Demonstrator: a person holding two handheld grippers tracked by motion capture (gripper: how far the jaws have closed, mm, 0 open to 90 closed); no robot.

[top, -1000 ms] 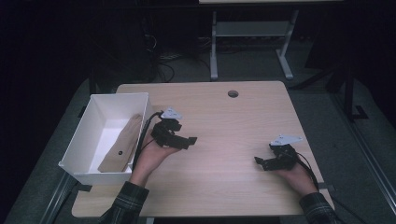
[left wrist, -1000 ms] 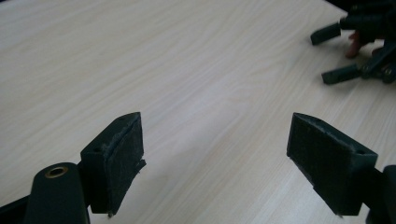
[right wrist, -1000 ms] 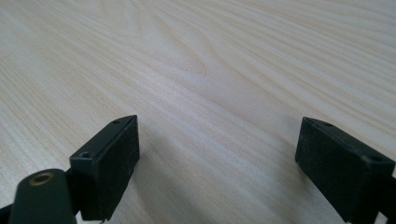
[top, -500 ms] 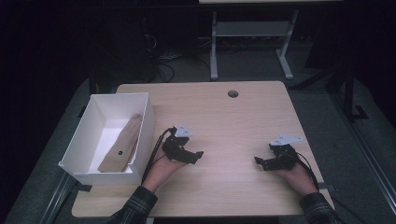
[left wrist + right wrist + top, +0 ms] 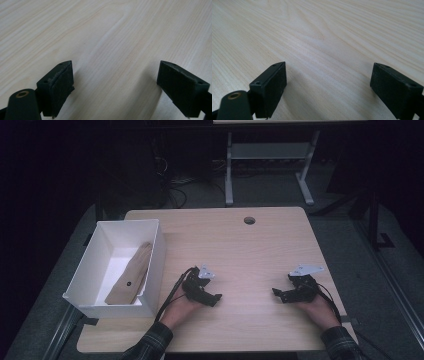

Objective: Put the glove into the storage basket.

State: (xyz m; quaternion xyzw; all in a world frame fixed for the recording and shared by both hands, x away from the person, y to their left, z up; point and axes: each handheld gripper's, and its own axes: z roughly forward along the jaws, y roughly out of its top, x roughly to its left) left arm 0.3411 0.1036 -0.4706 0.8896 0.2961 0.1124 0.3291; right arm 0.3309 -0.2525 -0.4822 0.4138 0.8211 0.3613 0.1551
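Note:
My left gripper (image 5: pixel 214 298) rests low on the light wooden table (image 5: pixel 250 250), just right of a white box (image 5: pixel 111 309), held by a hand in a plaid sleeve. Its jaws have just been opening a little further and stand wide, with bare wood between the pads in the left gripper view (image 5: pixel 115 75). A tan, flat, elongated object (image 5: pixel 131 280) with a small dark spot lies inside the box. My right gripper (image 5: pixel 278 294) sits on the table at the right, pointing left. It is open too, with nothing between its jaws in the right gripper view (image 5: pixel 328 75).
A round cable hole (image 5: pixel 249 220) sits near the table's far edge. Behind the table stand a white metal frame (image 5: pixel 265 155) and loose cables (image 5: pixel 175 185) on the dark floor. The box overhangs the table's left edge.
My left gripper has moved from beside the box toward the near edge and rightward, sinking onto the tabletop. The right gripper has stayed put.

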